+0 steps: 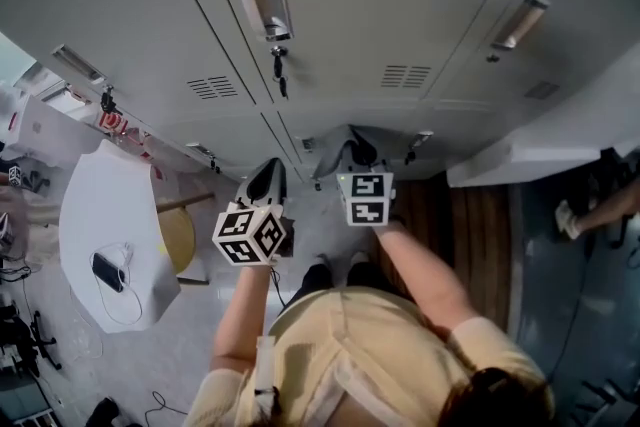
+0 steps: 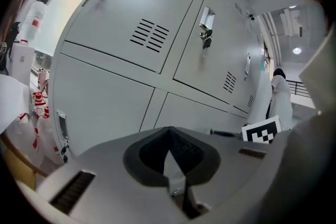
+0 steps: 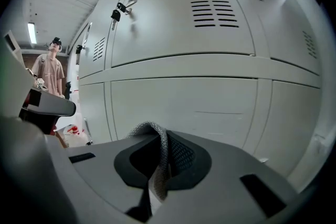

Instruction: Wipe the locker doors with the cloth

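Note:
Grey metal locker doors [image 1: 400,5] fill the wall in front of me. My right gripper [image 1: 356,153] is held close to a lower door [image 3: 210,107] and is shut on a grey knitted cloth [image 3: 156,165], which loops out between its jaws. In the head view the cloth shows as a grey bunch [image 1: 345,155] at the jaw tips. My left gripper [image 1: 266,183] is beside it on the left, shut with nothing in it, and faces the lower doors [image 2: 105,97]. Neither gripper clearly touches a door.
Keys hang from a lock [image 1: 280,65] on an upper door. A white round table [image 1: 110,225] with a black device and a yellow stool [image 1: 180,237] stand to the left. A white ledge [image 1: 540,150] juts out on the right. Another person [image 3: 50,68] stands down the row.

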Demonstrator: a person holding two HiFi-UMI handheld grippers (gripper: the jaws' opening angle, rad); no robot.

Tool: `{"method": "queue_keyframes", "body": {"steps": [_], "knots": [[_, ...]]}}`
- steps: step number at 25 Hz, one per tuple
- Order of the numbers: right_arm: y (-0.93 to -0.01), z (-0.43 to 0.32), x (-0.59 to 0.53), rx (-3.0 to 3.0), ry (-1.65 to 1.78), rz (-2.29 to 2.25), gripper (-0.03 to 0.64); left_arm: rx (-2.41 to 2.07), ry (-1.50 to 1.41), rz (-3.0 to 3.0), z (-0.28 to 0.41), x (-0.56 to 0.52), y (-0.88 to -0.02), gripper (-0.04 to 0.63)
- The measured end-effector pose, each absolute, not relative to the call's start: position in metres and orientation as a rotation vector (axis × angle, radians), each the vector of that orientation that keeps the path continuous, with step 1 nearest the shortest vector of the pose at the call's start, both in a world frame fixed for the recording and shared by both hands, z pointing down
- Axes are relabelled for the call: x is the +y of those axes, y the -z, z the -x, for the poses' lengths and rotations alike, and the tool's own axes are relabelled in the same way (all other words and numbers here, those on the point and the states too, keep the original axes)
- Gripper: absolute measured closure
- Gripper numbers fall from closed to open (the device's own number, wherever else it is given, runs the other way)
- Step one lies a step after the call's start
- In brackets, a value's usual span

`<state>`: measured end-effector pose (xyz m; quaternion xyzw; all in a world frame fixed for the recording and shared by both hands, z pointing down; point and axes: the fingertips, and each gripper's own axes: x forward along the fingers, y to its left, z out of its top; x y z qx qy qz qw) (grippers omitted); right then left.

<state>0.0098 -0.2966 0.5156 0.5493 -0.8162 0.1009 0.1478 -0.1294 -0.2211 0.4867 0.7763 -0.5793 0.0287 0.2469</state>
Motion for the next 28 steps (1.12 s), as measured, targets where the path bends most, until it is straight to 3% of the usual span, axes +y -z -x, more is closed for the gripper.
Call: {"method": "queue_keyframes", "body": {"steps": [17, 28], "knots": [[-0.541, -0.137, -0.304, -2.075, -0.355, -1.843, 0.611, -1.382, -0.083, -2.211, 0.065, -0.247, -0.491, 0.607], [-0.537, -0.095, -0.283, -2.191, -0.342, -1.740, 0.611, -1.465, -0.062, -2.194, 0.097, -0.234, -0.493, 0.607]]}}
